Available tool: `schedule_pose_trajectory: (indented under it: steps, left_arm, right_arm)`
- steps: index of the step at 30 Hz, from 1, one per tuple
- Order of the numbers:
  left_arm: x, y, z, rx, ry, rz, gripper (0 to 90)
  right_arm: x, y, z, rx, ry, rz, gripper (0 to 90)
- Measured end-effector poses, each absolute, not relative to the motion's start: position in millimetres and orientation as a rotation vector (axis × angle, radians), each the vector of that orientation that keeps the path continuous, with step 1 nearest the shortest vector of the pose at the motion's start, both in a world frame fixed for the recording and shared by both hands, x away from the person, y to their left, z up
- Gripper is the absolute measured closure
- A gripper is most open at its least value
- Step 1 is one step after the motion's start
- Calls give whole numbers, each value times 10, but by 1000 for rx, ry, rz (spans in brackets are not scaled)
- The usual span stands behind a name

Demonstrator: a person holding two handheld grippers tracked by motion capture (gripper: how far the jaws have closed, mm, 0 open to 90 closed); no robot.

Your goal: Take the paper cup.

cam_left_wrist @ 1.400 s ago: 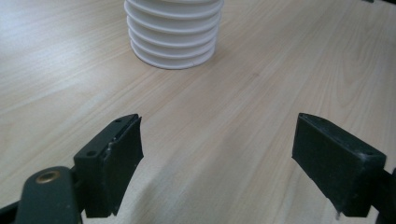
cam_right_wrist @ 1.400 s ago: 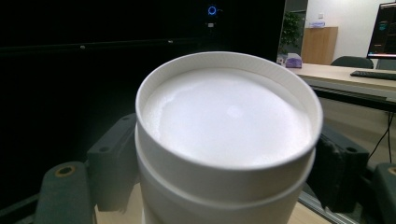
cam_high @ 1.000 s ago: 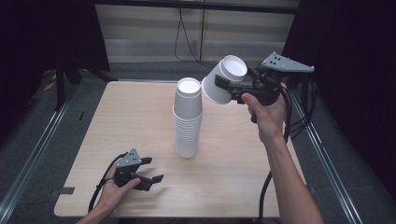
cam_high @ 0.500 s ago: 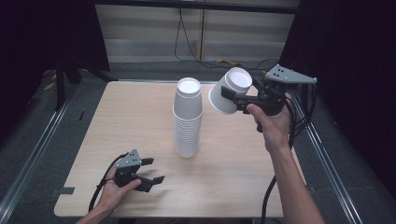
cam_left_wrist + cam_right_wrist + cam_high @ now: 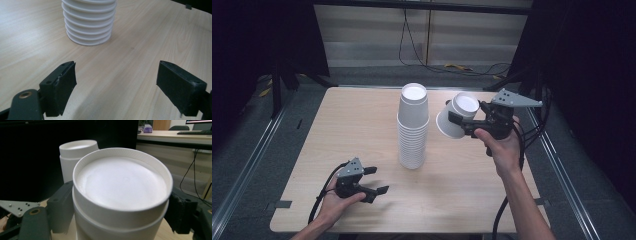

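A tall stack of upturned white paper cups (image 5: 413, 127) stands at the middle of the wooden table (image 5: 352, 130). To its right, in the air, my right gripper (image 5: 460, 121) is shut on a single white cup (image 5: 457, 115), tilted with its base up and toward the stack. In the right gripper view that cup (image 5: 120, 185) sits between the two jaws of my right gripper (image 5: 121, 208), with the stack (image 5: 75, 157) behind it. My left gripper (image 5: 377, 180) rests open on the table at the front left. In the left gripper view it (image 5: 116, 85) holds nothing, and the stack's base (image 5: 88, 22) lies ahead.
Metal rails (image 5: 242, 170) run along the floor on both sides of the table. Cables (image 5: 447, 65) lie on the floor beyond the far edge. Dark curtains hang at the left and right. Bare tabletop stretches left of the stack and along the front.
My right gripper has come down with the cup, from above the stack's top to beside its upper part. The left gripper has not moved.
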State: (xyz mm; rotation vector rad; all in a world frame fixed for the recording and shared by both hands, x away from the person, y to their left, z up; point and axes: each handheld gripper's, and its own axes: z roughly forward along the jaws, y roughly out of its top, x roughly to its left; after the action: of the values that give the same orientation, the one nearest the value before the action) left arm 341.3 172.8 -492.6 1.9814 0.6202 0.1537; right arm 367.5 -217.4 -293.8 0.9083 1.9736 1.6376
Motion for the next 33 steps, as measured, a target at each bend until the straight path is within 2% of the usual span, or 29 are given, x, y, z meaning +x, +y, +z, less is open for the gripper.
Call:
schedule_pose_trajectory:
  steps: [11, 18, 26, 33]
  left_arm:
    - [3440, 1643, -4763, 1934, 585, 215, 160]
    - [3446, 1504, -4639, 1897, 538, 196, 161]
    - [3493, 1397, -4580, 1933, 494, 170, 160]
    - [3551, 1368, -4365, 1799, 509, 151, 160]
  right_arm:
    - [3586, -2163, -3244, 935, 2002, 1677, 217]
    - [3530, -2074, -3408, 906, 2067, 1686, 218]
    - [3492, -1986, -3577, 891, 2121, 1709, 217]
    - [3477, -1919, -3738, 883, 2143, 1738, 218]
